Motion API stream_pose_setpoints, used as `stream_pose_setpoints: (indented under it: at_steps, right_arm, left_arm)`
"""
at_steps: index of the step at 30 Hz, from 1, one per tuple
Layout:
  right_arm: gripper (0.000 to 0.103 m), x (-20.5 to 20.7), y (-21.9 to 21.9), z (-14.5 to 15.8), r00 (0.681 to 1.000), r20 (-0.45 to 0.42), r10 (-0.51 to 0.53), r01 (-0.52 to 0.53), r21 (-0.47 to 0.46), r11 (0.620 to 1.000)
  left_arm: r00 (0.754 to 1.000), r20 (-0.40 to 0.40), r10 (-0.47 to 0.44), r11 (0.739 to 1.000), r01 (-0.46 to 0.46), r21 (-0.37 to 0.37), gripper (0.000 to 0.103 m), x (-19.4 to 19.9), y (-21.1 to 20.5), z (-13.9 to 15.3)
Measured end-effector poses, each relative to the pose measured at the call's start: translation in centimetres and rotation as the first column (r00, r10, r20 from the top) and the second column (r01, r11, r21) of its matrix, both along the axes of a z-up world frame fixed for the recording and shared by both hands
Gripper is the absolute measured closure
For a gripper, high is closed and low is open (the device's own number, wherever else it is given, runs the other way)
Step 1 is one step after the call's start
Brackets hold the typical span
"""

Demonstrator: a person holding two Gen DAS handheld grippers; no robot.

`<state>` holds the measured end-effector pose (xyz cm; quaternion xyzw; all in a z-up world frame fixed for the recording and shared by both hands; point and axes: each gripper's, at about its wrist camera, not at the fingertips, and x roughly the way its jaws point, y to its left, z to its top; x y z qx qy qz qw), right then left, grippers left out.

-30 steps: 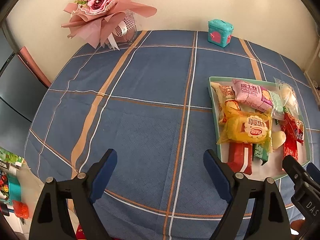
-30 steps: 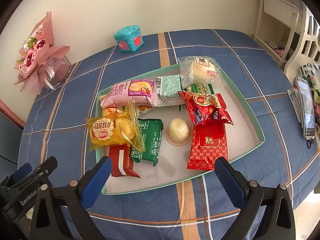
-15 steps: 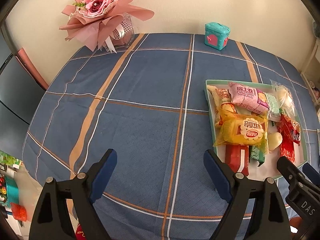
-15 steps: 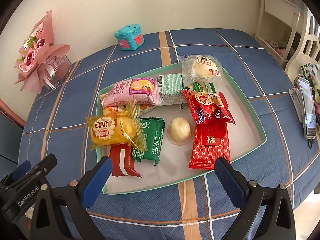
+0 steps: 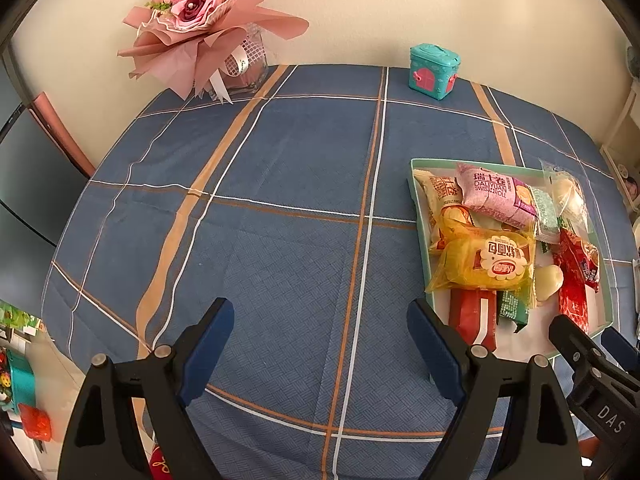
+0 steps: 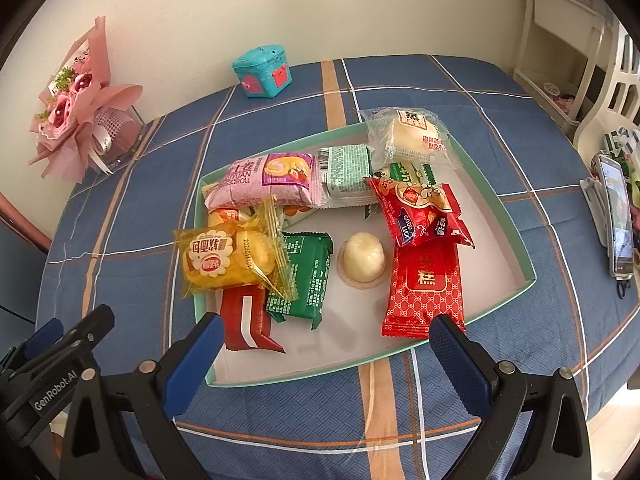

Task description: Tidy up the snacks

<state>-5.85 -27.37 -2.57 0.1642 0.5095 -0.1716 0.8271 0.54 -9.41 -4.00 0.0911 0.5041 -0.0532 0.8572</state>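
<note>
Both grippers stand wide open and empty: the left gripper point(image 5: 320, 340) over bare cloth beside the tray point(image 6: 500, 216), the right gripper point(image 6: 324, 354) at its near edge, short of the snacks point(image 6: 304, 248).

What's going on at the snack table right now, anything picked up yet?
Nothing is picked up yet. A person holds both tools above the blue plaid tablecloth. The left hand-held gripper is open over bare cloth beside the tray, and the right hand-held gripper is open at the near edge of the green tray. The snacks lie jumbled inside it, among them a yellow bread packet, a pink Swiss roll and a red cake packet.
</note>
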Motion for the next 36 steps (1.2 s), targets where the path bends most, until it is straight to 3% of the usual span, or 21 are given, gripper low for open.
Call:
stream_pose_setpoints:
  at_steps: [36]
  right_arm:
    - [0.0,0.23,0.06,-0.4,1.0,-0.019,0.018,-0.018,-0.001,1.0]
  left_arm:
    - [0.999,-0.017,0.039,0.999,-0.039,0.004,0.014,0.41,0.72,0.04]
